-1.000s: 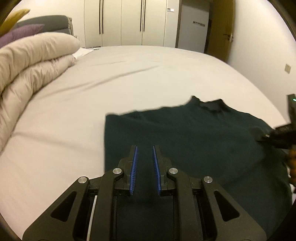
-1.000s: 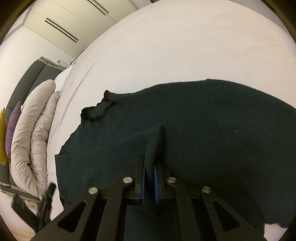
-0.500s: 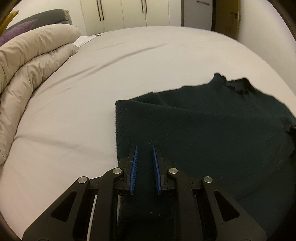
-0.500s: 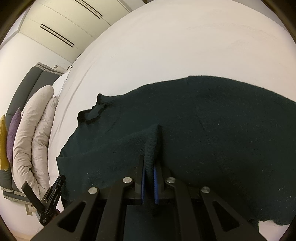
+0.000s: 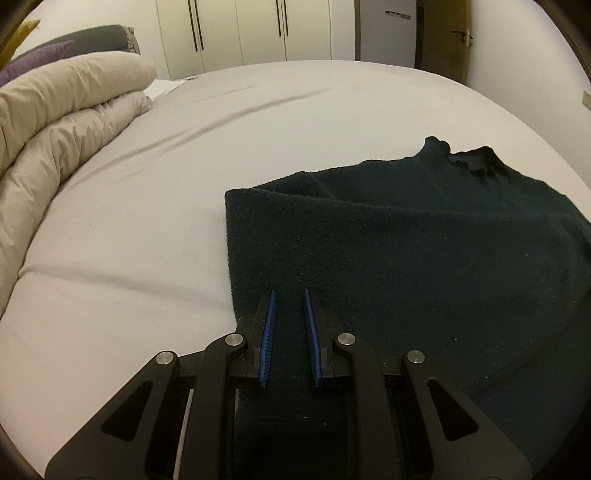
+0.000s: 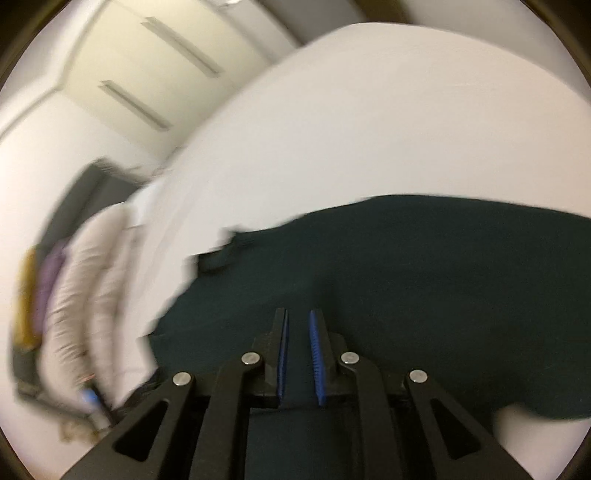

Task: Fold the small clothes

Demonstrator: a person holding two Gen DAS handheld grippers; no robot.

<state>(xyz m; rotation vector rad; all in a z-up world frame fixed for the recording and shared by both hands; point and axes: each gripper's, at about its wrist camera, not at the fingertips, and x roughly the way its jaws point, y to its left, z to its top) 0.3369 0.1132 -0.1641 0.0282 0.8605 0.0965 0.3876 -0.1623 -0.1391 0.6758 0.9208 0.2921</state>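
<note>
Sweater [image 5: 424, 251]: dark green knit, laid on the bed toward its right half as seen from the left wrist view; one side is folded inward, giving a straight left edge; the ribbed collar [image 5: 469, 158] is turned toward the far side. In the right wrist view the garment [image 6: 424, 266] fills the lower frame, blurred.

Bed [image 5: 192, 155]: the largest item, covered by a pale sheet with a few shallow creases; the sweater is carried by it.

Wardrobe [image 5: 258, 29]: cream doors with long dark handles, set along the far wall behind the bed.

Duvet [image 5: 62, 110]: beige, rolled in thick folds at the left end of the bed, well apart from the sweater.

Door [image 5: 448, 37]: brown, with a lever handle, at the far right corner of the room.

Cushions [image 5: 33, 59]: one purple, with a yellow one at the frame edge, lodged behind the duvet against a grey headboard [image 5: 99, 37].

Left claw [image 5: 290, 297]: poised over the near left part of the sweater; a narrow gap is kept between the blue pads [image 5: 267, 332]; dark knit is seen through the gap, but whether cloth is pinched between the pads cannot be told.

Right claw [image 6: 298, 314]: jaws have just been opening; a small gap is shown between the blue pads [image 6: 317, 358], with the sweater lying beneath and no fold seen pressed between them.
</note>
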